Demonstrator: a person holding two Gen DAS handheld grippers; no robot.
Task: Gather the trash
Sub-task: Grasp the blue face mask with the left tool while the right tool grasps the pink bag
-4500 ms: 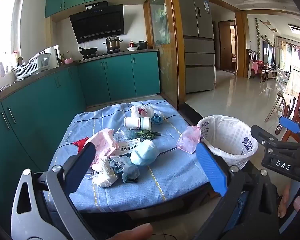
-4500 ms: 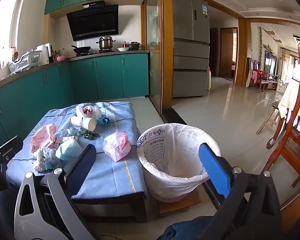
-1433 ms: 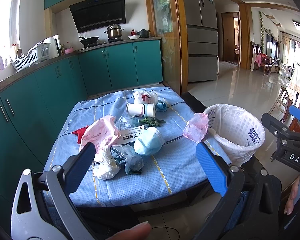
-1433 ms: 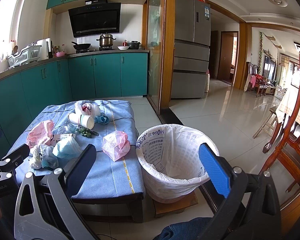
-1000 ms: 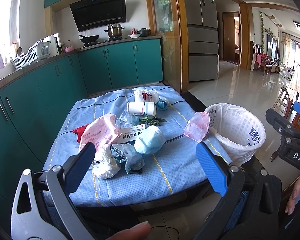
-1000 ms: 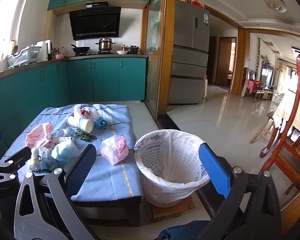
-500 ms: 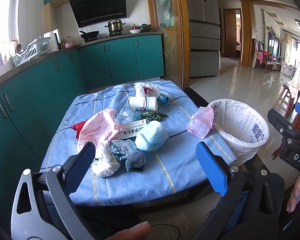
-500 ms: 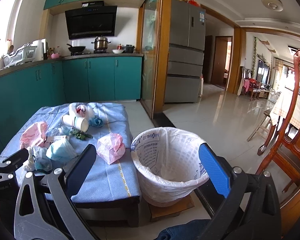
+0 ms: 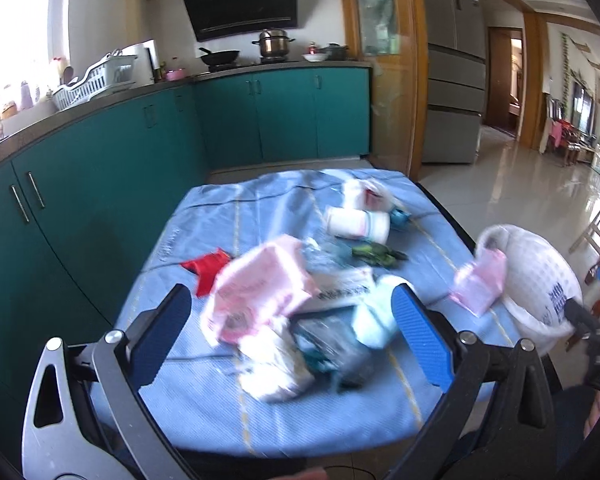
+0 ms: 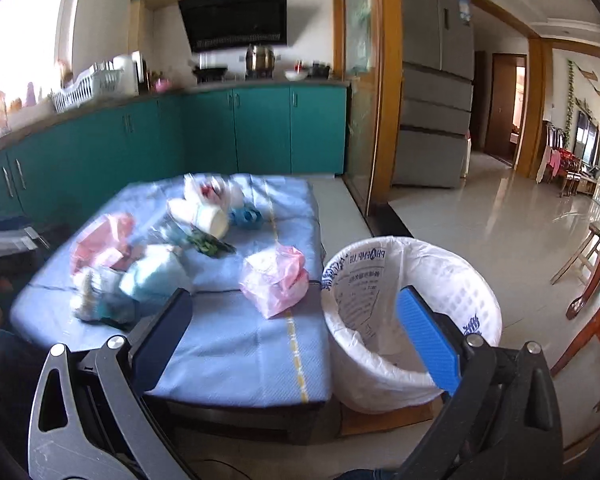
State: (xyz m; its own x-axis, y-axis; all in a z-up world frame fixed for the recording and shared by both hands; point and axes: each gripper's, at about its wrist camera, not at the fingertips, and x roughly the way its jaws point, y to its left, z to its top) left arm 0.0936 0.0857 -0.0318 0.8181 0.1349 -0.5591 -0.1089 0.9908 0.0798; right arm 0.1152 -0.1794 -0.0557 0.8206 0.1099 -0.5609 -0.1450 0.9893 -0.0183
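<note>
On blue woven cloth [image 9: 204, 392], crinkled plastic bags [image 9: 260, 292], both hand-held grippers [image 9: 292, 332] [image 10: 296, 328] spread apart, empty.

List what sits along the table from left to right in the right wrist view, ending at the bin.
Large pink bag → light blue bundle → paper cup on its side → small pink bag → white lined trash basket standing on the floor beside the table's right edge.

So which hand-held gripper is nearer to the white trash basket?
Right. The right hand-held gripper hangs just before the white trash basket; the left hand-held gripper faces the trash pile, basket off to its right.
</note>
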